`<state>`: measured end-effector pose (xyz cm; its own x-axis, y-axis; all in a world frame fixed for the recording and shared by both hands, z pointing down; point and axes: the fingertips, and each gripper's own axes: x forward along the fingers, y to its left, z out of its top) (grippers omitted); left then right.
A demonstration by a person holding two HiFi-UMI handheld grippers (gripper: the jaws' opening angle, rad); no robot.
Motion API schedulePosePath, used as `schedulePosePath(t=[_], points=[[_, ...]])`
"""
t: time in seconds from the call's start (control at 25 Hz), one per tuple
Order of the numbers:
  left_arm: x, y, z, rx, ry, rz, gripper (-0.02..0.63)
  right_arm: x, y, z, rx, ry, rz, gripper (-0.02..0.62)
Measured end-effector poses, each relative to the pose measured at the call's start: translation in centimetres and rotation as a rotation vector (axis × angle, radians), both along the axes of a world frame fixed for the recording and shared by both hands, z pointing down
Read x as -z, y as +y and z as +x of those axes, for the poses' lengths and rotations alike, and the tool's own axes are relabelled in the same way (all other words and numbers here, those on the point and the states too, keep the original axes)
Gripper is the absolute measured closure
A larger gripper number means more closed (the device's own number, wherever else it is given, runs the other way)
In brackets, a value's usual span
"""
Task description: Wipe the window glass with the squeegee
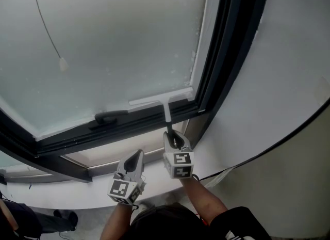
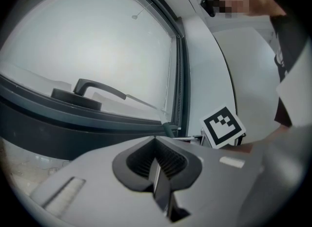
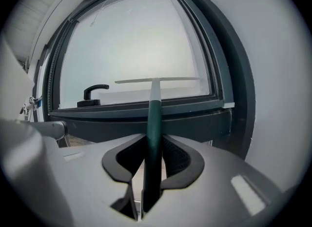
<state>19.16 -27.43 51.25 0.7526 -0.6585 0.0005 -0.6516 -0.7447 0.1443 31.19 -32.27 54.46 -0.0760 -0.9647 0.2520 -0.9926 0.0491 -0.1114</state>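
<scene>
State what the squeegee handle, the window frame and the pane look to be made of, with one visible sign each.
Squeegee handle: probably plastic or coated metal; dark green, smooth, faint sheen.
Window frame: likely painted metal or plastic; dark grey, matt, crisp edges.
Pane: glass, frosted or misted; light passes, nothing shows through.

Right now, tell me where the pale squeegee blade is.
In the head view the pale squeegee blade lies against the frosted window glass near its lower right corner, right of the black window handle, held by the right gripper.
</scene>
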Motion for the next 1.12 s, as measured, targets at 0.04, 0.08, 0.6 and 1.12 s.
schedulePosePath(t=[0.04,0.08,0.6,1.12], points=[[-0.1,0.0,0.0,0.004,0.001,-0.003,0.607,-0.2,0.1,0.0,0.003,-0.002,-0.002,0.5],[-0.1,0.1,0.0,0.007,0.002,-0.006,0.607,-0.3,0.1,-0.1,0.006,-0.004,-0.004,0.5],[0.3,1.5,-3.2,0.141,0.007,-0.001,0.607,2.6,2.1,0.6,0.025,-0.082,0.142,0.5],[1.7,5.9,-17.8,0.169,0.05,0.067,0.607,6.4,10.9,-5.8,-0.036,-0.071,0.248,0.5]])
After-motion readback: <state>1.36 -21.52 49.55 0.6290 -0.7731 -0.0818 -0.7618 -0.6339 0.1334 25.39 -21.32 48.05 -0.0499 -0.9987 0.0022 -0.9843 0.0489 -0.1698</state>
